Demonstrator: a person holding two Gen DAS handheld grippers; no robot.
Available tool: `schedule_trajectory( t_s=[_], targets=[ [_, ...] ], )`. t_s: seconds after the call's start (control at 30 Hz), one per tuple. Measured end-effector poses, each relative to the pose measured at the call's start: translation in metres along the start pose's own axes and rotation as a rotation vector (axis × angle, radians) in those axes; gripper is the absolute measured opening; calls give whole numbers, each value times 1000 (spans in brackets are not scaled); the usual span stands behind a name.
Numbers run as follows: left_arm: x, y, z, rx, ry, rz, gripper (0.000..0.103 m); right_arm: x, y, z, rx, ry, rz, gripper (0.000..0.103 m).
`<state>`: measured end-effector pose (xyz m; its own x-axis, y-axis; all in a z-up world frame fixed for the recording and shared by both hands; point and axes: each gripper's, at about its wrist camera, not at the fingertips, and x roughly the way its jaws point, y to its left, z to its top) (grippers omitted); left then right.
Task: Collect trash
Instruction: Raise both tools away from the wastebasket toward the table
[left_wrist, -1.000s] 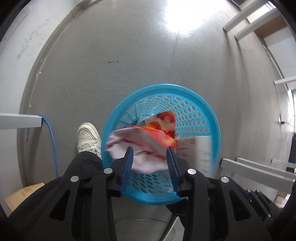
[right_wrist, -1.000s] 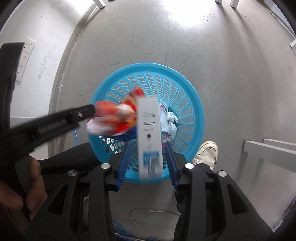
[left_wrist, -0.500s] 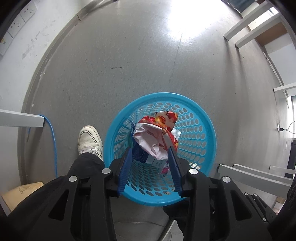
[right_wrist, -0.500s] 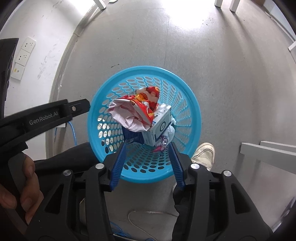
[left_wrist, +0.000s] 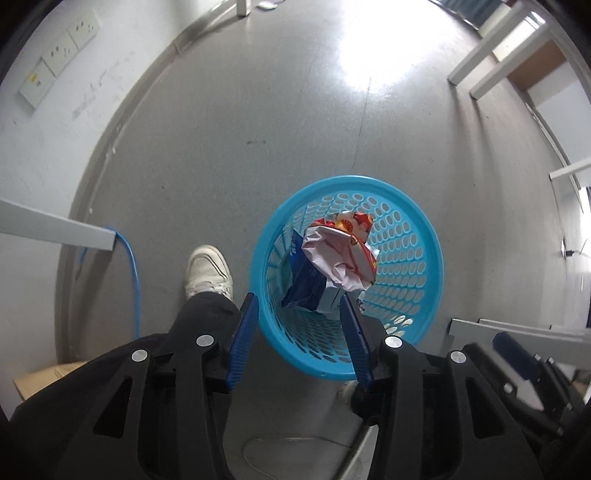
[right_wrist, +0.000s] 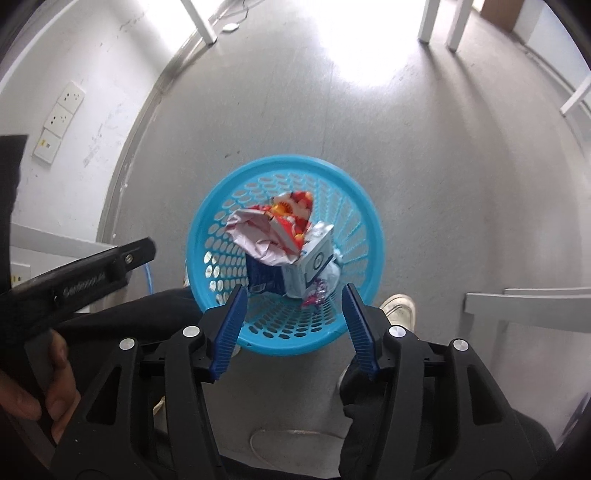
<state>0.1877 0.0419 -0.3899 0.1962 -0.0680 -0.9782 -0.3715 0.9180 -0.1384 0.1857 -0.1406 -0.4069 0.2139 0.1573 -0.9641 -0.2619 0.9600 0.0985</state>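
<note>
A blue perforated basket (left_wrist: 413, 229) stands on the grey floor; it also shows in the right wrist view (right_wrist: 207, 236). Inside lie a crumpled red and white snack wrapper (left_wrist: 343, 254), also in the right wrist view (right_wrist: 269, 236), a dark blue packet (left_wrist: 306, 280) and a white and blue carton (right_wrist: 314, 262). My left gripper (left_wrist: 301, 332) is open and empty, high above the basket's near rim. My right gripper (right_wrist: 293, 317) is open and empty, also above the near rim. The left gripper's body (right_wrist: 74, 277) shows at the left of the right wrist view.
The person's white shoes (left_wrist: 208, 271) (right_wrist: 399, 310) stand beside the basket. A blue cable (left_wrist: 133, 273) hangs from a grey table edge (left_wrist: 55, 232) at the left. White furniture legs (right_wrist: 439, 26) stand at the back. Wall sockets (right_wrist: 59, 122) sit on the left wall.
Both grippers opened and let go of the wrapper and the carton, which dropped into the basket. Both grippers have since risen higher above it.
</note>
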Motion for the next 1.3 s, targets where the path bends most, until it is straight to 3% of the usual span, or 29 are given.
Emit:
schedule_trajectory(
  t_s=[0.23, 0.4, 0.57, 0.67, 0.8, 1.0, 1.23, 1.3],
  targets=[
    [-38, -6, -34, 106, -111, 10, 51, -37, 7, -25, -36, -75, 8, 58],
    [-69, -11, -62, 192, -184, 9, 54, -65, 12, -42, -67, -136, -58, 61],
    [-108, -13, -86, 261, -294, 26, 59, -93, 12, -59, -74, -186, -42, 65],
    [-124, -13, -101, 277, -315, 11, 60, -114, 13, -67, -92, -209, -24, 69],
    [-149, -11, -121, 301, -353, -31, 66, -139, 12, -80, -116, -237, -29, 69],
    [-188, -8, -156, 373, -479, -11, 74, -174, 6, -107, -105, -283, -1, 75],
    [-222, 6, -182, 396, -523, -61, 81, -218, 13, -139, -127, -384, 28, 82],
    [-236, 7, -194, 425, -587, -63, 89, -234, 14, -149, -129, -416, 33, 84]
  ],
)
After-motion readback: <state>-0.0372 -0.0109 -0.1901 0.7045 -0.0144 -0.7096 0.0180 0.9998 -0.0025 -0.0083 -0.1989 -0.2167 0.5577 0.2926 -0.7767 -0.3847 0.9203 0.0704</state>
